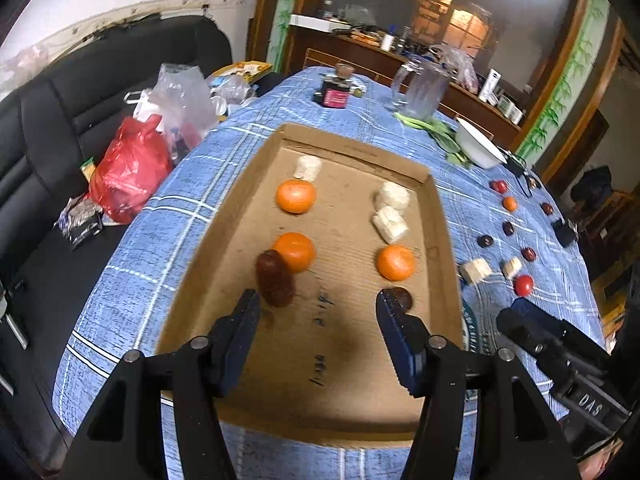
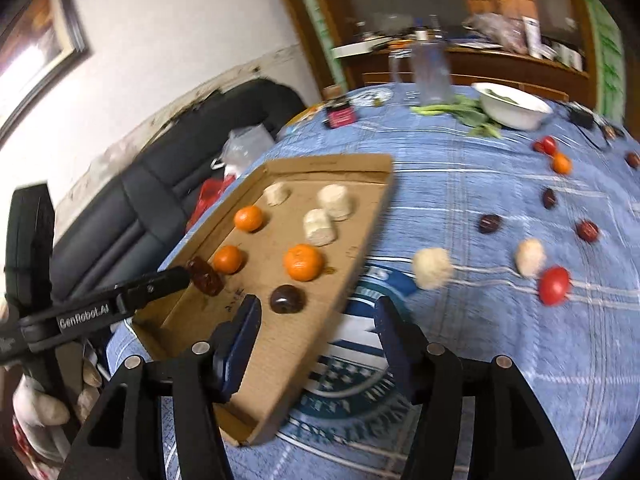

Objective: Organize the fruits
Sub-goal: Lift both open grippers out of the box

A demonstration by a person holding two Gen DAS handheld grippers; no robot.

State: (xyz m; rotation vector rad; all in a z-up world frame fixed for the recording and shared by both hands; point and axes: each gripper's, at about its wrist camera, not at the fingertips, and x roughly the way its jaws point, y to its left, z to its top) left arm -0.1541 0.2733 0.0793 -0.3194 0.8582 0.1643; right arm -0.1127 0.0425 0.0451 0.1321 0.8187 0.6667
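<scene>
A cardboard tray (image 1: pixel 352 364) (image 2: pixel 352 208) lies on the blue checked tablecloth. In it are three oranges (image 1: pixel 295 196) (image 2: pixel 303 262), three pale puffed blocks (image 1: pixel 390 224) (image 2: pixel 319 227) and two dark red dates (image 1: pixel 275 278) (image 2: pixel 287 299). My left gripper (image 1: pixel 318 300) is open above the tray's near half, one date (image 2: pixel 205 276) just off its left fingertip. My right gripper (image 2: pixel 316 306) is open and empty over the tray's right edge; it shows in the left wrist view (image 1: pixel 524 312). Loose dates (image 2: pixel 489 223), tomatoes (image 2: pixel 554 285), a small orange (image 2: pixel 561 163) and pale blocks (image 2: pixel 431 267) lie on the cloth to the right.
A white bowl (image 2: pixel 512 106) with greens, a clear pitcher (image 1: pixel 424 84) and a dark jar (image 1: pixel 336 94) stand at the table's far side. A black sofa (image 1: pixel 60 128) with plastic bags (image 1: pixel 128 168) lies to the left.
</scene>
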